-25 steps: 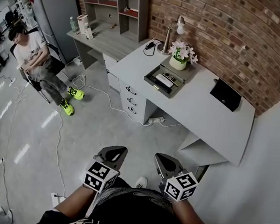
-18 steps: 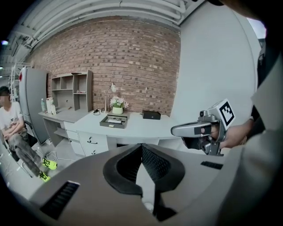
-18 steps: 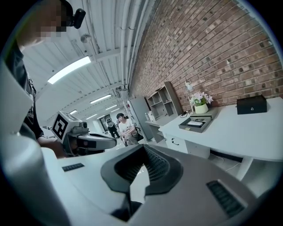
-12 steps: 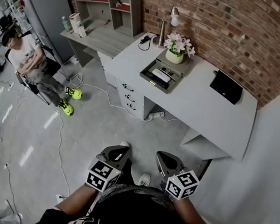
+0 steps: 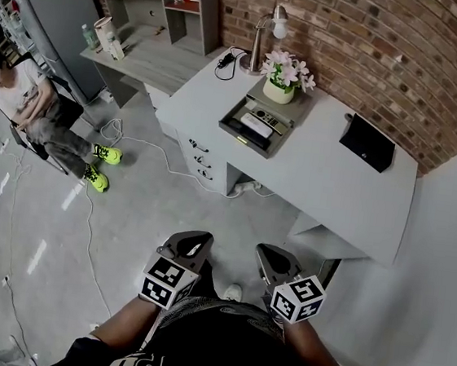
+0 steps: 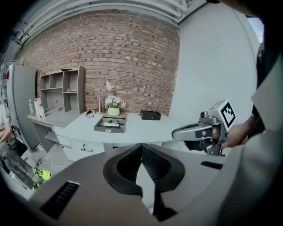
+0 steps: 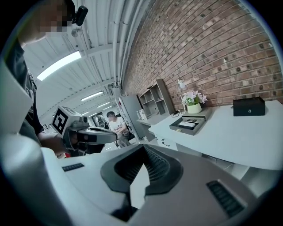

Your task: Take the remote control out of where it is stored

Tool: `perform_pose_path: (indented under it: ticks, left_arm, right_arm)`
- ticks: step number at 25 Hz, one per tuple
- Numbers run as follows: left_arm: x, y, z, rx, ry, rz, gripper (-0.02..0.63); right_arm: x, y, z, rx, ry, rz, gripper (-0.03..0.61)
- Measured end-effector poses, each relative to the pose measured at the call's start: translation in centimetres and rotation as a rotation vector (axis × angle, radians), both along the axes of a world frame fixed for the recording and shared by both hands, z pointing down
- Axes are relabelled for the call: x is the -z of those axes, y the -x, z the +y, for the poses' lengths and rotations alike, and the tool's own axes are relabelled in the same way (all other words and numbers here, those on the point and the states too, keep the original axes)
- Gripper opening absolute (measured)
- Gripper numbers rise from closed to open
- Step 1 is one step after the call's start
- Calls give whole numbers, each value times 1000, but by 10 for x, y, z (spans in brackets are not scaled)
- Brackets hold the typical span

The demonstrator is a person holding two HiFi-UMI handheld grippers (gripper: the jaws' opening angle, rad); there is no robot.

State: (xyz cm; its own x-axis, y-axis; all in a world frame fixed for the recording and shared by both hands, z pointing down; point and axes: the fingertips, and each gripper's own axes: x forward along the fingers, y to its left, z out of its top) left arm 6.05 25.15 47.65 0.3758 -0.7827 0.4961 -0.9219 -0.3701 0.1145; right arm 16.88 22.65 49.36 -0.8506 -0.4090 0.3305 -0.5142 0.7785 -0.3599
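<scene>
Grey tray (image 5: 236,134) on the pale desk (image 5: 327,181), just beside the flowerpot (image 5: 278,93), holding the dark remote control (image 5: 267,118) beside a white flat item (image 5: 251,126). Low by the body, well apart from the desk, left gripper (image 5: 191,244) and right gripper (image 5: 273,255), jaws of each pressed together, nothing between. Black-and-white square codes on each cube (image 5: 166,282); white shirt lettering (image 5: 138,365) cut off, unreadable.

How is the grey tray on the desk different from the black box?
The grey tray is pale; the black box is dark. The tray is open on top with things lying inside; the box is shut. The tray sits by the flowers; the box is farther right along the wall. Both rest on the grey desk.
</scene>
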Motion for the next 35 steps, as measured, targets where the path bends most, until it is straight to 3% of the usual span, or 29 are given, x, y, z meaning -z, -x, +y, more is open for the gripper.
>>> perform_pose_path:
  ticks: [12, 22, 35]
  left_arm:
    - [0, 59, -89, -67, -10, -40, 7]
    - [6, 125, -152, -94, -26, -29, 6]
    - [0, 186, -196, -122, -13, -20, 6]
  right_arm:
    - [-4, 61, -76, -14, 21, 80, 5]
    - [2, 118, -133, -55, 7, 128, 5]
    - [-5, 157, -189, -104, -18, 221, 5]
